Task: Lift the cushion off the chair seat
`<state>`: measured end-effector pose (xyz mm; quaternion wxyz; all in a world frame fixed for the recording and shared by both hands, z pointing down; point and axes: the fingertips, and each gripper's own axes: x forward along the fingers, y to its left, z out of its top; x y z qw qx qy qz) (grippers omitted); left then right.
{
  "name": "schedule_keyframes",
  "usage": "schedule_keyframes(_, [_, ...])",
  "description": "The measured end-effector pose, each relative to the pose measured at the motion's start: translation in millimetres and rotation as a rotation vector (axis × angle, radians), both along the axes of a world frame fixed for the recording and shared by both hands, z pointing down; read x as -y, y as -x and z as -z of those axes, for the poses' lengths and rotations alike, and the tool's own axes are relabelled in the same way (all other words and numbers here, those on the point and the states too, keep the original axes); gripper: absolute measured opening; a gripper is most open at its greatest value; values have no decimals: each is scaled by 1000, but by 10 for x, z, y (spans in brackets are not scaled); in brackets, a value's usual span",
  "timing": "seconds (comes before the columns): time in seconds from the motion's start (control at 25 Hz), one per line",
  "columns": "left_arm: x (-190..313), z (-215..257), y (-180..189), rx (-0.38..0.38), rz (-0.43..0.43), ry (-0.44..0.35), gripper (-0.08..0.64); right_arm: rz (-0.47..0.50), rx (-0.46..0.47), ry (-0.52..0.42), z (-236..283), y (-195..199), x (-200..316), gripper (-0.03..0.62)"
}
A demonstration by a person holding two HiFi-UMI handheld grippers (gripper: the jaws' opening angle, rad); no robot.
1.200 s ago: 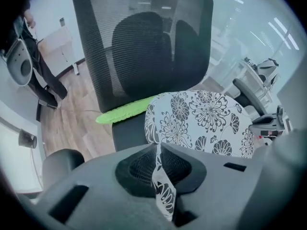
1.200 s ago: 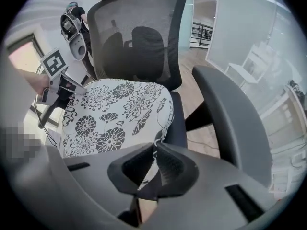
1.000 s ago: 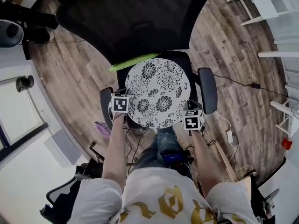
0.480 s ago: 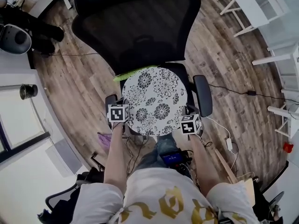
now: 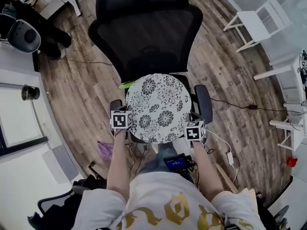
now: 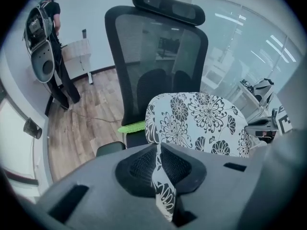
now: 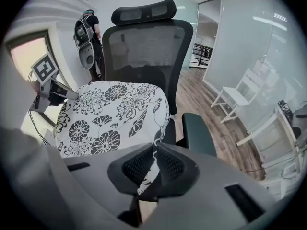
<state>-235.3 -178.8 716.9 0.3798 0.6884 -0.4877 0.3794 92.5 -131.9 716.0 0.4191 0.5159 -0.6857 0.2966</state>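
"Where's the cushion?"
"Over the chair seat, between its armrests. Your left hand-held gripper pinches its left edge, your right hand-held gripper its right edge."
"Room?"
"Wood floor flanks the chair."

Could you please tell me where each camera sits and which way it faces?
Head view: on the person's head, facing steeply down at the cushion and chair; shows both forearms and shirt.
Left gripper view: on the left hand-held gripper, facing along its jaws, shut on the cushion's edge, toward the backrest.
Right gripper view: on the right hand-held gripper, likewise clamping the cushion, facing the backrest.
Shared: both gripper views show the cushion, the chair, and a bystander beyond.
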Motion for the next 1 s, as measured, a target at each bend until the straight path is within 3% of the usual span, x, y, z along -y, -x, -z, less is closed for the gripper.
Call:
schedule_keyframes(0.28, [-92,343,114,16,-34,-45,28,19,25,-39,252,-12,-17,28])
schedule_keyframes(0.68, [-230,695,20,-28,-65,-88,28,-19,60,-108,763,-23,-57,28])
schedule_keyframes(1.0, [-350,1118,198,-129,43,-155,28,-22,103,-194,1115,-52,-193,28])
